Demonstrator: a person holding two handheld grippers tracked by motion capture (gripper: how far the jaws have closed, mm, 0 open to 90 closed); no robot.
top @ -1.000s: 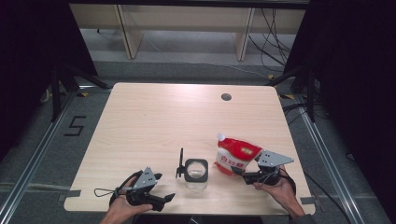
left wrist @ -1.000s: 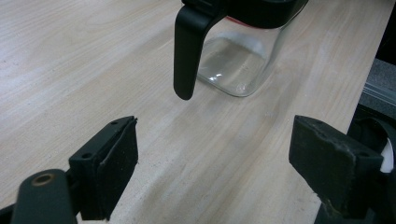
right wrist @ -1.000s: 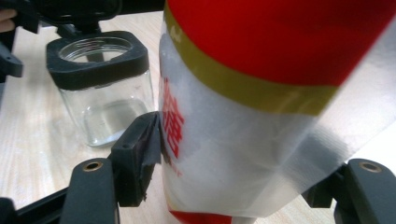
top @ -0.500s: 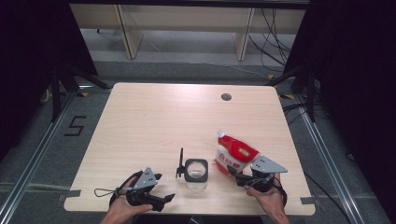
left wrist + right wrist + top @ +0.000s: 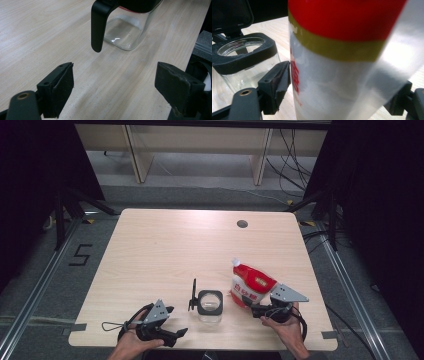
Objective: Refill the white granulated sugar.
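Two claws sit at the near table edge. Left claw rests released, jaws wide with bare table between them; a glass jar with a black lid frame stands just ahead. Right claw has just been opening around the red-and-white pouch, which stands between its jaws.

a pale wooden table with a round dark cable hole near its far edge; beyond the table, a light wooden shelf frame and loose cables.
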